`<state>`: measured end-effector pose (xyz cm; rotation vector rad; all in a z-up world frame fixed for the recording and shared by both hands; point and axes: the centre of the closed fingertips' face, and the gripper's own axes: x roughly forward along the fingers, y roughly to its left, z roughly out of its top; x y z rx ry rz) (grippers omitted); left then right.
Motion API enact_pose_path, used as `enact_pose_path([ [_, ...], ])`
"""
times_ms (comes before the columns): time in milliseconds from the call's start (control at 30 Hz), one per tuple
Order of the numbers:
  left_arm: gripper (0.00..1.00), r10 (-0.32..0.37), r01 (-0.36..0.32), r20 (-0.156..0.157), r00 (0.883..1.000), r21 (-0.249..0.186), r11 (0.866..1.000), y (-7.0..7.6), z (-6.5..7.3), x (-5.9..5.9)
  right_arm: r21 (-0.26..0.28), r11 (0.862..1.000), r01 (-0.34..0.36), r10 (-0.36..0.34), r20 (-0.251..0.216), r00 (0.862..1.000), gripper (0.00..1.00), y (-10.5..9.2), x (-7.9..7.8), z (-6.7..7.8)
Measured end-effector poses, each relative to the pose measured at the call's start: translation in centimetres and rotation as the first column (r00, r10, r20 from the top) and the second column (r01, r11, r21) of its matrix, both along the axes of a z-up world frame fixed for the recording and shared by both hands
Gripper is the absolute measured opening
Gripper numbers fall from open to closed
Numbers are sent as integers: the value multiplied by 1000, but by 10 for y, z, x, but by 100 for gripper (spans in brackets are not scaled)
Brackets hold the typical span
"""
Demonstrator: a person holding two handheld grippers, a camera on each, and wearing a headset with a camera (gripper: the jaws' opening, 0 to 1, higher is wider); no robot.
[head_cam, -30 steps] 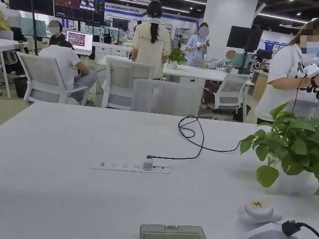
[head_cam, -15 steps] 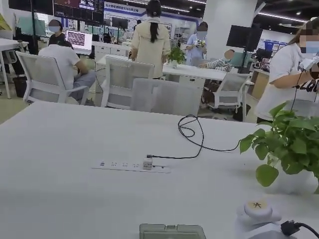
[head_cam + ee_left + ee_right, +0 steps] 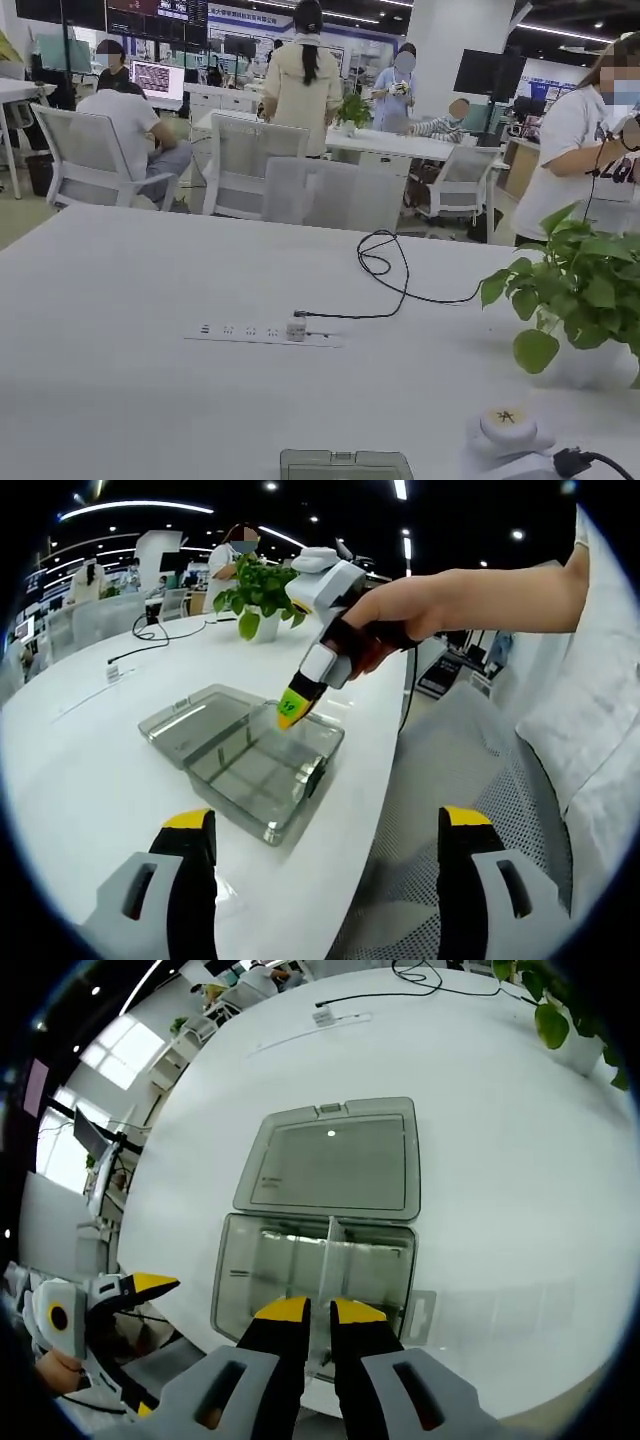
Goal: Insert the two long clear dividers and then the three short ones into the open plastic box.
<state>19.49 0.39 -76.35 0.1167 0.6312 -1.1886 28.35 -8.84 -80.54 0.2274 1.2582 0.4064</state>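
I get bright, even ceiling light over the white table, with only a soft shadow under the potted plant; the head view is a little soft and the far office hazy. Both gripper views bulge hard toward their edges, ceiling strips flare against a dark ceiling, and a lamp glints on the clear lid.

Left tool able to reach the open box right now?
Probably yes, at its near edge: the left tool is open, facing the box, with bare table between. The right tool hangs over the box's middle, shut on a clear divider, so that part looks blocked.
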Motion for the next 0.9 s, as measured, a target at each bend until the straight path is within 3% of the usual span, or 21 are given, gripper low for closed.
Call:
enact_pose_path([
  [733,94,17,-16,-11,1000,16,1000,2,-1,0,65,998,13,-13,11,1000,12,3,-1,-18],
  [900,94,33,-33,-11,999,18,999,3,1,1,81,997,-16,13,42,999,12,4,-1,-15],
])
